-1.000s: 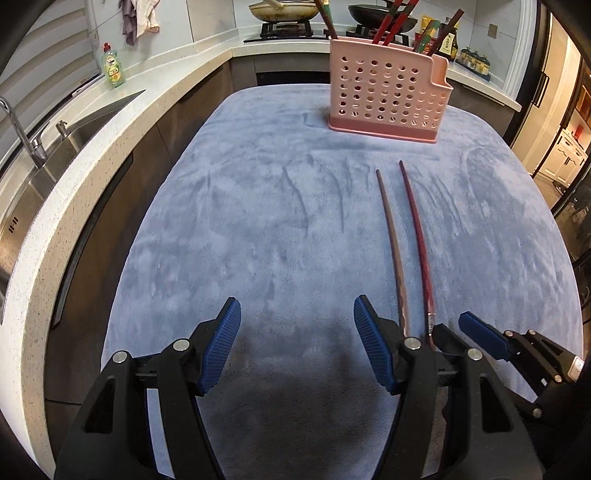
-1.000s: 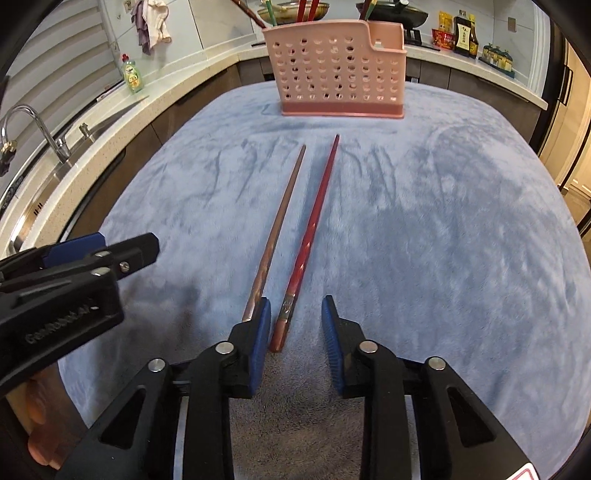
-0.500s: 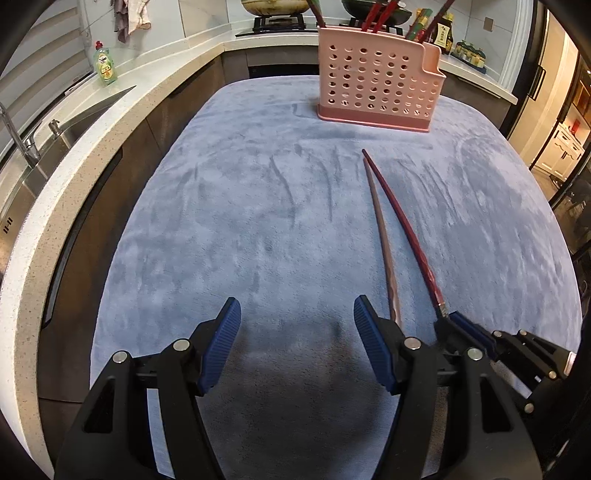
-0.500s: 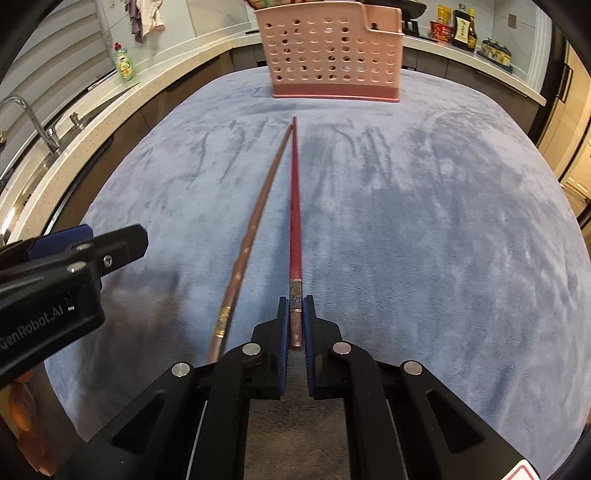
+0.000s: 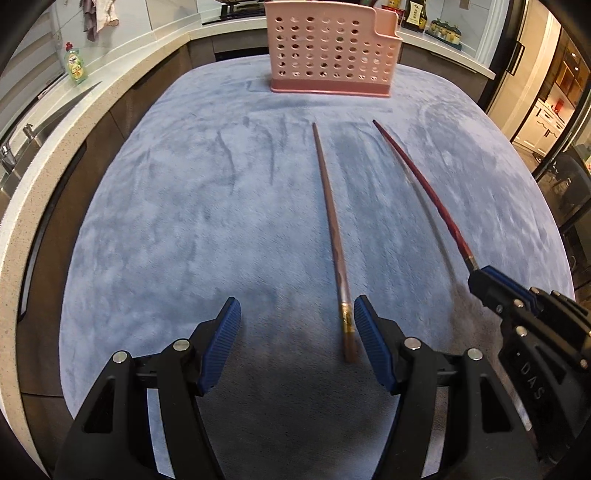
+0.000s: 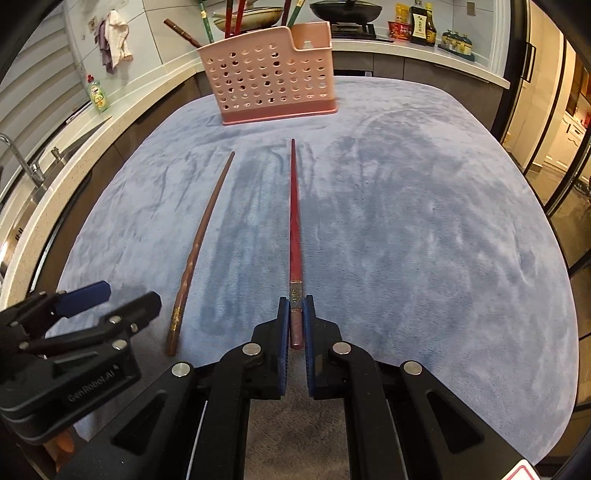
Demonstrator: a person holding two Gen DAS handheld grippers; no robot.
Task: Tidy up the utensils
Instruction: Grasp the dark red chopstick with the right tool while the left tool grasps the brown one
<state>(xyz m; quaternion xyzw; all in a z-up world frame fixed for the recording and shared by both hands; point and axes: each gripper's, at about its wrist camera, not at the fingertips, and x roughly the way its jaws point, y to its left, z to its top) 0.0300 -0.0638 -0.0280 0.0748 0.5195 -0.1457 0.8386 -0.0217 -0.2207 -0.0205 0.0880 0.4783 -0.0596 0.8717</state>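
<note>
My right gripper [image 6: 296, 314] is shut on the thick end of a red chopstick [image 6: 294, 221], held above the blue cloth and pointing at the pink perforated utensil basket [image 6: 269, 85]. It also shows in the left wrist view [image 5: 424, 184], with the right gripper [image 5: 484, 277] at its end. A brown chopstick [image 5: 332, 229] lies on the cloth, its thick end between my left gripper's open fingers [image 5: 295, 325]; it also shows in the right wrist view [image 6: 199, 243]. The left gripper [image 6: 110, 299] is open and empty. The basket [image 5: 328, 55] holds several chopsticks.
The table is covered by a blue-grey cloth [image 5: 184, 221]. A curved counter [image 5: 74, 122] with a sink, a tap and a green soap bottle [image 5: 75, 66] runs along the left. A stove with pans [image 6: 343, 14] and sauce bottles [image 6: 421, 22] stands behind the basket.
My right gripper closed on the red chopstick and lifted it, swinging it away from the brown one. My left gripper shifted right, so the brown chopstick's end now lies between its fingers.
</note>
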